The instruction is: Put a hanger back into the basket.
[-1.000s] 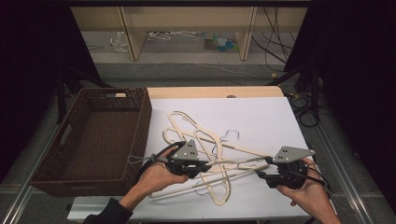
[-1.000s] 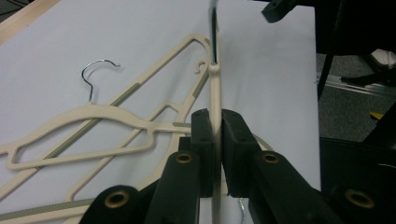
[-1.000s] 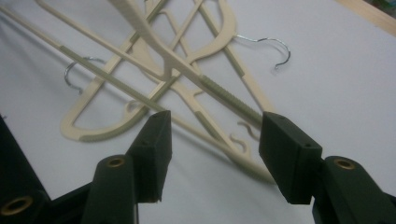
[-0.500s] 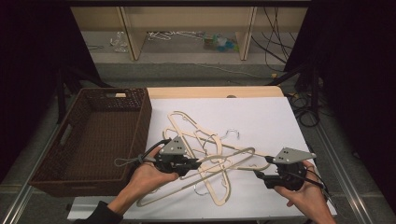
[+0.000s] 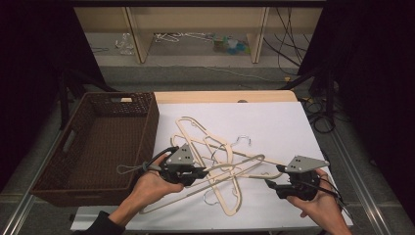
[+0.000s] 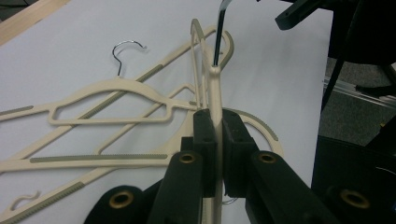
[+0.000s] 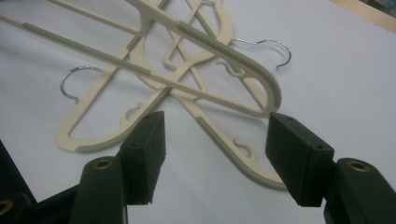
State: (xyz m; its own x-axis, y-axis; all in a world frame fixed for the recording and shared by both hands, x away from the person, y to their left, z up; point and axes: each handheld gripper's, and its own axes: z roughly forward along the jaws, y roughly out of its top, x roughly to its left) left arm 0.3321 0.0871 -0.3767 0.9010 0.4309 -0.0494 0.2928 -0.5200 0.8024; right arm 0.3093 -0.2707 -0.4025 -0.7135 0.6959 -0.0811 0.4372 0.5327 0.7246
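1. Our left tongs (image 5: 201,172) are clamped tight on one cream hanger (image 5: 240,164) and have drawn it up and towards the basket (image 5: 73,147), partly out of the pile (image 5: 215,147)
2. Our right tongs (image 5: 272,177) gape empty, jaws just widened, the hanger's far end just ahead
3. Untangling remains

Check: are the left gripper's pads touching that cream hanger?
Touching. In the left gripper view, the left gripper has both pads pressed on the cream hanger, no gap either side.

text: none legible | labels: none | brands: none | numbers: none | signs: none
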